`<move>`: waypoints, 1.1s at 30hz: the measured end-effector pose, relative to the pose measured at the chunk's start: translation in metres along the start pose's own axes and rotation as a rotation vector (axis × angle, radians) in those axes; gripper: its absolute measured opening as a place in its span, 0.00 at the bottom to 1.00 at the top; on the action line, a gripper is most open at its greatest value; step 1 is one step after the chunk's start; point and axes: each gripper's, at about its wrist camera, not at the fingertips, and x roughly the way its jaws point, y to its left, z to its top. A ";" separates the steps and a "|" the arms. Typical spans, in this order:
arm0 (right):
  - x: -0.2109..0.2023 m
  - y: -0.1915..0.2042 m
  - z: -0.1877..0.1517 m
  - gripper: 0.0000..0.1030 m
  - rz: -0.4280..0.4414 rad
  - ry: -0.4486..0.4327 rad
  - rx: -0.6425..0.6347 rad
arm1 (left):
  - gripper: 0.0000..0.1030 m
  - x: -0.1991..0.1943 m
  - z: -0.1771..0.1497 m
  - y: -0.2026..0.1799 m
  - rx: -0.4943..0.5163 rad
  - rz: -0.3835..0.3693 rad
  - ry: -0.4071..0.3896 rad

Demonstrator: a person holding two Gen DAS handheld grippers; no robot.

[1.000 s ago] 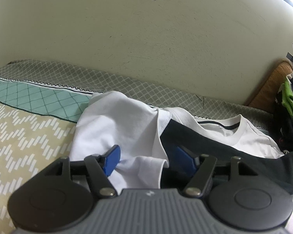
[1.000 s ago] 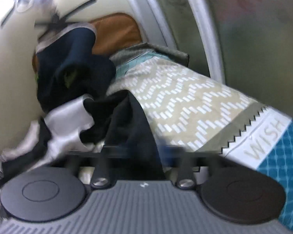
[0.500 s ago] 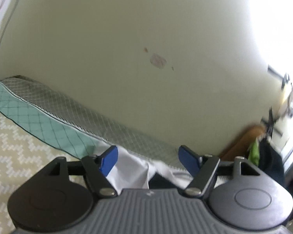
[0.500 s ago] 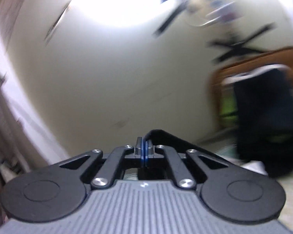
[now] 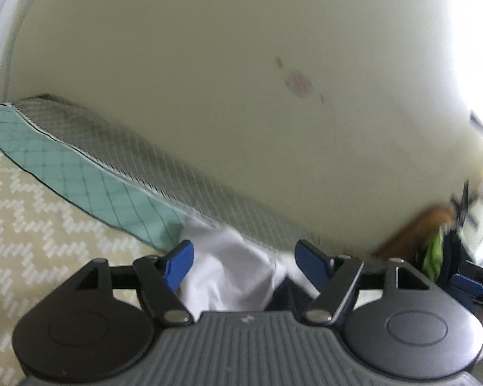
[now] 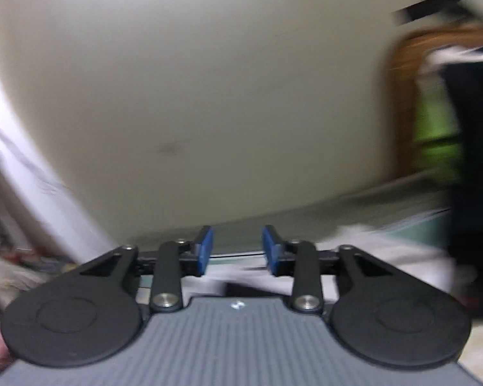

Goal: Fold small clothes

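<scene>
The white garment (image 5: 232, 273) lies bunched low in the middle of my left wrist view, soft thin knit in loose folds on the bed (image 5: 48, 225), with a dark cloth edge (image 5: 281, 291) tucked just beside it. My left gripper (image 5: 241, 262) stands wide, blue pads on either side of that white bunch but not pressing it, so I hold nothing there. In the right wrist view the picture is smeared, yet my right gripper (image 6: 238, 247) plainly shows a gap between its blue pads; its jaws are opening and nothing sits between them, while white fabric (image 6: 386, 254) lies blurred beyond, toward the lower right. I judge this is the pause between grasps: both hands free, the fold itself not yet made. Next I would need to bring both grippers down to matching edges of the shirt, a hem or shoulder line, and pinch a single layer. Around it, the bedspread is a matte beige weave with white zigzags, a teal diamond-quilted band (image 5: 90, 186), then a grey netted border against the plain cream wall (image 5: 209, 80). A dark heap of clothes (image 6: 473, 128) hangs at the far right.
</scene>
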 end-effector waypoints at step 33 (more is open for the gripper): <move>0.002 0.004 -0.056 0.36 -0.071 0.042 -0.165 | 0.20 -0.010 -0.005 -0.020 0.112 0.202 0.009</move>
